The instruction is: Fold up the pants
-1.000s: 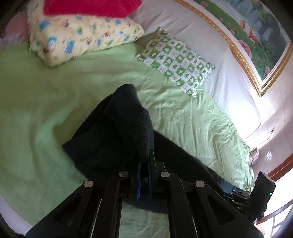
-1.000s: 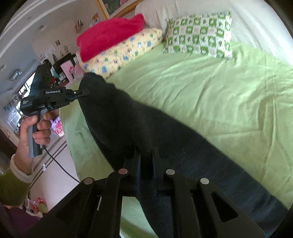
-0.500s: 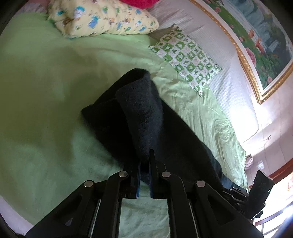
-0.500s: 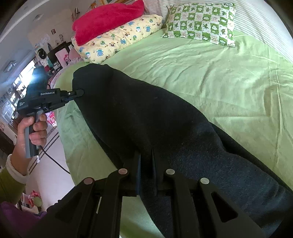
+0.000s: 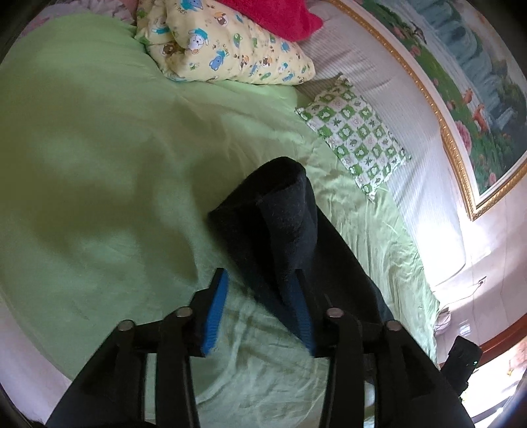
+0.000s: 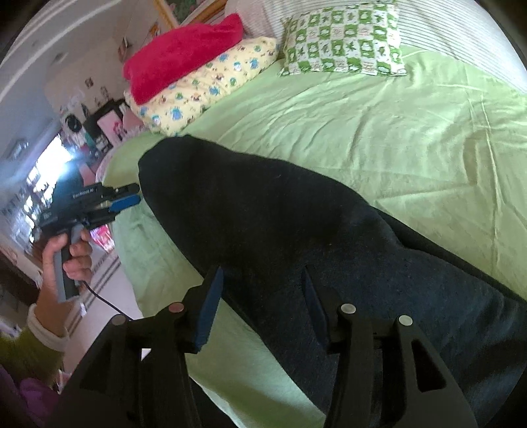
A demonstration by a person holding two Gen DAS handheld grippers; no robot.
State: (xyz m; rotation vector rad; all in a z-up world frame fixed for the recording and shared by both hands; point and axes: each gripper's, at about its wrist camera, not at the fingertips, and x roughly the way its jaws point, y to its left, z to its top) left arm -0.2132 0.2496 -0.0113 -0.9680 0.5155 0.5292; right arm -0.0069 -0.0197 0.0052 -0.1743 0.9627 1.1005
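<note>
The dark navy pants [image 5: 290,227] lie folded lengthwise on the green bed sheet [image 5: 98,158]; they also show in the right wrist view [image 6: 296,237]. My left gripper [image 5: 260,280] is open, its blue pads apart, the right pad touching the pants' edge. It also shows in the right wrist view [image 6: 126,196] just left of the pants' end. My right gripper [image 6: 260,283] is open, with the pants' near edge lying between its pads. The right gripper's body shows at the lower right of the left wrist view [image 5: 461,362].
A yellow cartoon-print pillow [image 5: 224,49] with a red blanket [image 5: 276,16] on it and a green-and-white checked pillow [image 5: 359,135] lie at the head of the bed. A gold-framed painting [image 5: 477,82] hangs on the wall. The bed's edge and floor [image 6: 102,296] are on the left.
Both grippers were shut on the pants and have opened, letting the fabric go. The pants have settled flat on the sheet.
</note>
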